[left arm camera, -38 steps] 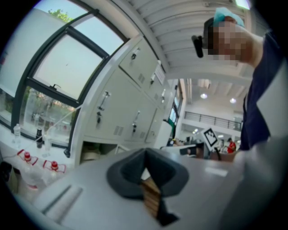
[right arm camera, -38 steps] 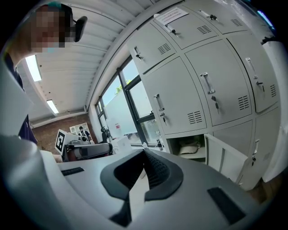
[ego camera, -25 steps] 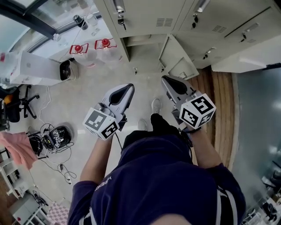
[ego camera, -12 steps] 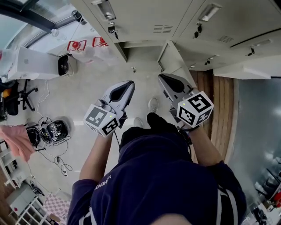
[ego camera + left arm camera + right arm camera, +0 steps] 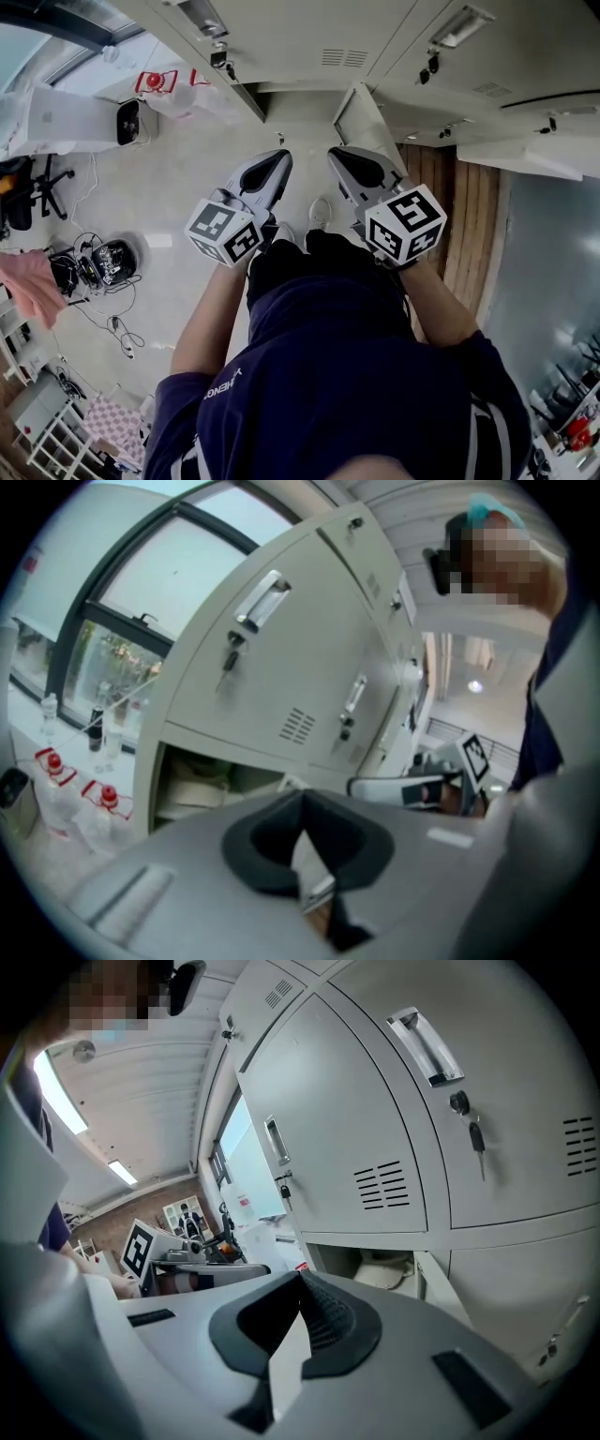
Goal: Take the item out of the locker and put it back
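Person stands in front of a grey locker bank (image 5: 309, 37), one gripper in each hand, both held out side by side twd the lockers. L gripper (image 5: 281, 157): fingers pressed together, nothing btw them; its own view shows the two dark pads meeting at the tip. R gripper (image 5: 335, 153): the same, fingers pressed together and empty. The two grippers are near each other but apart. L marker cube (image 5: 223, 232) and R marker cube (image 5: 405, 223) face up to the head camera.

One lower compartment (image 5: 298, 105) is open, w/ its door (image 5: 361, 117) swung out to the right side in head view. The item (image 5: 387, 1267), pale and whitish, lies inside this compartment on its bottom; what kind of thing it is I cannot tell. In the left gripper view the inside is blurred and shows only pale shapes. Both grippers are outside the compartment and touch neither item nor door.

The other doors are shut. One above, in the right gripper view, has a handle (image 5: 424, 1046) and a key (image 5: 478, 1138) hanging in the lock. On the floor (image 5: 187, 187), left of the lockers: clear bottles (image 5: 155, 82) w/ red caps, a white box (image 5: 66, 122), a bundle of cables (image 5: 103, 267). The person's shoes (image 5: 321, 214) show just below the grippers.
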`<state>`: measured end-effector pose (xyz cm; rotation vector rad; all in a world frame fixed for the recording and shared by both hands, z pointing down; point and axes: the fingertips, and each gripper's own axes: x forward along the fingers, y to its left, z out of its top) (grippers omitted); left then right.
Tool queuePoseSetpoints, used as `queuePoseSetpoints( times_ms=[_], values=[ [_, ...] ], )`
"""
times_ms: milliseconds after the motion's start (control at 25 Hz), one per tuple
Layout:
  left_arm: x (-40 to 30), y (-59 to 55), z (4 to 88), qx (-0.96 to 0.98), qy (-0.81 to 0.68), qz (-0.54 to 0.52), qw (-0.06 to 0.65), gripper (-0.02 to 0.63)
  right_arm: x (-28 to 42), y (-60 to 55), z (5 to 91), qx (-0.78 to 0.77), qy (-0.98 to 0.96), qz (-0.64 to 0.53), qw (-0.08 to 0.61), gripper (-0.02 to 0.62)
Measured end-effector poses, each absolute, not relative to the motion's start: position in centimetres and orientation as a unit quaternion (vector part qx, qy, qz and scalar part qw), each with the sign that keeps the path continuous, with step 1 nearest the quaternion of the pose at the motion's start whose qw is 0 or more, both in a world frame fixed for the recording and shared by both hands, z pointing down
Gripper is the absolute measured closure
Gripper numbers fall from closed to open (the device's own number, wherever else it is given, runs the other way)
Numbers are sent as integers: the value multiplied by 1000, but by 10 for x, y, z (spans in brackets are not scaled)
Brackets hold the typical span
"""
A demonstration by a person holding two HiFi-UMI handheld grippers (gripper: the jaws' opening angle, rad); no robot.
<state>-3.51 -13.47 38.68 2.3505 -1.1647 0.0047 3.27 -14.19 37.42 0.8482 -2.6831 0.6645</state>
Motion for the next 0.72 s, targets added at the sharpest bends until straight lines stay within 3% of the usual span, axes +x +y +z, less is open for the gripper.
queuePoseSetpoints(
  times_ms=[360,720],
  values=[
    [-40,-182,441,837,-460,-44,293,600,27,-162,401,302,-916,216,153,588],
    [-60,-240,505,784,-480,-127,373,537,23,-169,418,323,-906,214,172,588]
  ],
)
